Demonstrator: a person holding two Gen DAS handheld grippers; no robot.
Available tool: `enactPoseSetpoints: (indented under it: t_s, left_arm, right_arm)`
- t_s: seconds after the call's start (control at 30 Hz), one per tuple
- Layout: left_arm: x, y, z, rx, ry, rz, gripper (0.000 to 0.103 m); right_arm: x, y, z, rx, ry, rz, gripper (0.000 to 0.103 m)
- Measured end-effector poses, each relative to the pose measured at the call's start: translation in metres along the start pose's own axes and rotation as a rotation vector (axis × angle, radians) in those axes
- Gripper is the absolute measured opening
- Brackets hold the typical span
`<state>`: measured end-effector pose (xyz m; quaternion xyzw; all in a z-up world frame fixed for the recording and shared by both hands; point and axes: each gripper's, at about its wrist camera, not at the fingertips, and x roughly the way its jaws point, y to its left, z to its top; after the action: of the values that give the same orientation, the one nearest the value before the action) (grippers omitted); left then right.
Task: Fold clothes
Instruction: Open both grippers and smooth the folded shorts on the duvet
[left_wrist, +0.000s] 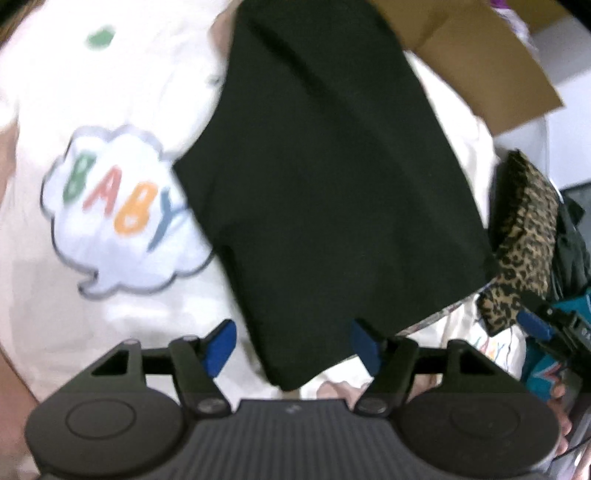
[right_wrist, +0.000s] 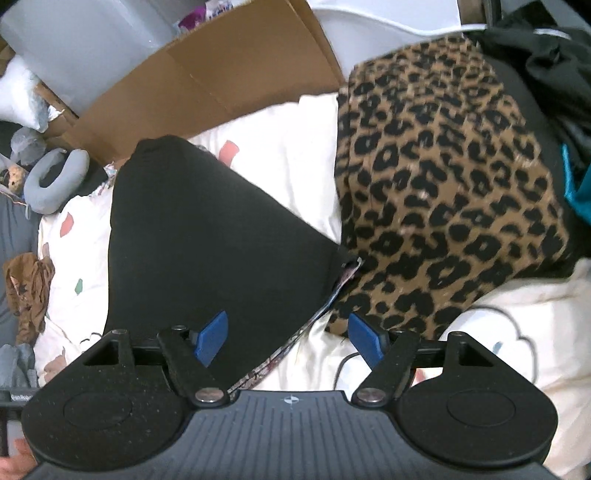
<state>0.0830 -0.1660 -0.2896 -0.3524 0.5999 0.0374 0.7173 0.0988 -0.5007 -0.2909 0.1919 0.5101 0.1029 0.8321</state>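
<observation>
Both the left gripper (left_wrist: 295, 349) and right gripper (right_wrist: 290, 341) are hovering wide-jawed over a black garment (left_wrist: 332, 177) lying beside a leopard-print garment (right_wrist: 443, 177), gripping nothing.

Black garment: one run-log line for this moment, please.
stage: approach | black garment: flat on white BABY sheet | leopard-print garment: beside it | left gripper: jaws open, empty | right gripper: jaws open, empty

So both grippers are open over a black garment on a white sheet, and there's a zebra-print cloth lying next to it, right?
Not zebra: the cloth beside the black garment is leopard-print, as the right wrist view shows. The rest holds: the left gripper and right gripper are open over it, on the white sheet.
</observation>
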Motion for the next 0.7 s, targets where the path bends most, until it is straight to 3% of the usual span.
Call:
enactPoseSetpoints:
  t_s: [0.2,0.27,0.37,0.57,0.7]
  left_arm:
    - [0.020,0.016,-0.005,-0.029,0.029,-0.007,0.071]
    - [0.027,0.021,-0.004,-0.041,0.039,-0.004,0.064]
    - [0.035,0.030,-0.004,-0.077,0.048,-0.048,0.058]
    - [0.045,0.036,-0.007,-0.084,0.052,-0.098,0.058]
    - [0.052,0.038,-0.002,-0.086,0.062,-0.117,0.058]
  right_arm:
    - [0.022,0.008,-0.005,-0.012,0.037,0.019,0.077]
    - [0.028,0.010,-0.005,-0.019,0.050,0.022,0.077]
    - [0.038,0.015,-0.004,-0.036,0.065,0.008,0.077]
    - [0.058,0.020,0.001,-0.045,0.088,-0.019,0.077]
    - [0.070,0.019,-0.001,-0.063,0.095,-0.095,0.066]
